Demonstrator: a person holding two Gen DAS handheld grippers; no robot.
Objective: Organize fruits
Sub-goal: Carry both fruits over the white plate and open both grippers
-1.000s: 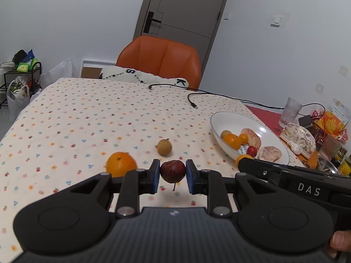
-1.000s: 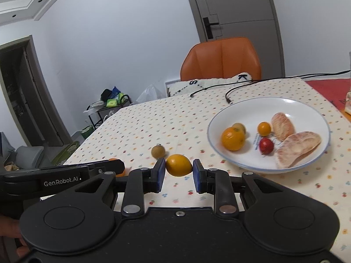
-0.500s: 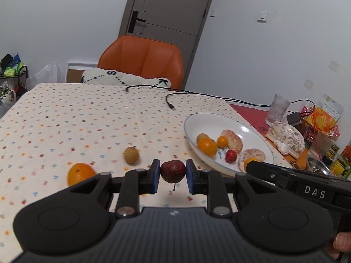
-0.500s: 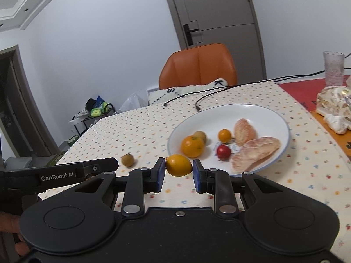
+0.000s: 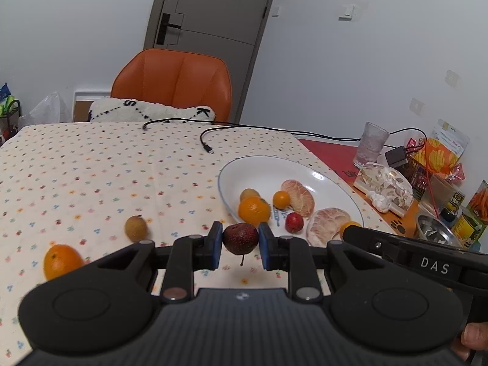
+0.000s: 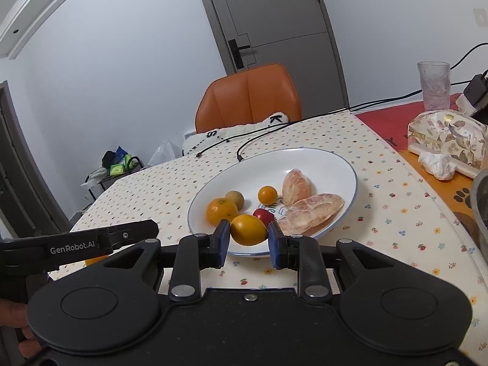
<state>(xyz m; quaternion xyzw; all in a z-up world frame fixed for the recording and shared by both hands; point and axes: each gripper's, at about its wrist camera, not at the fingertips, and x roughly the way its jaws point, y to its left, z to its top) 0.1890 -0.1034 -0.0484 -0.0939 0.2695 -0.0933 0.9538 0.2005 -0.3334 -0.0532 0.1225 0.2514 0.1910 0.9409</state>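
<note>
Left gripper (image 5: 240, 245) pinches a dark red round fruit with a stem (image 5: 240, 238), held above the dotted tablecloth (image 5: 91, 167). Right gripper (image 6: 248, 241) clamps a yellow-orange oval fruit (image 6: 248, 229) at the near rim of the white shallow plate (image 6: 323, 164). Loose on the cloth: an orange mandarin (image 5: 61, 260), then a small tan round fruit (image 5: 135, 228). Beyond, an orange chair (image 5: 174, 82).

left tool (image 5: 240, 245): clamped, level | right tool (image 6: 248, 240): clamped, level

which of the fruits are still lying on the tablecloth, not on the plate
Two: the round orange tangerine and the small tan longan, both left of the white plate.
</note>
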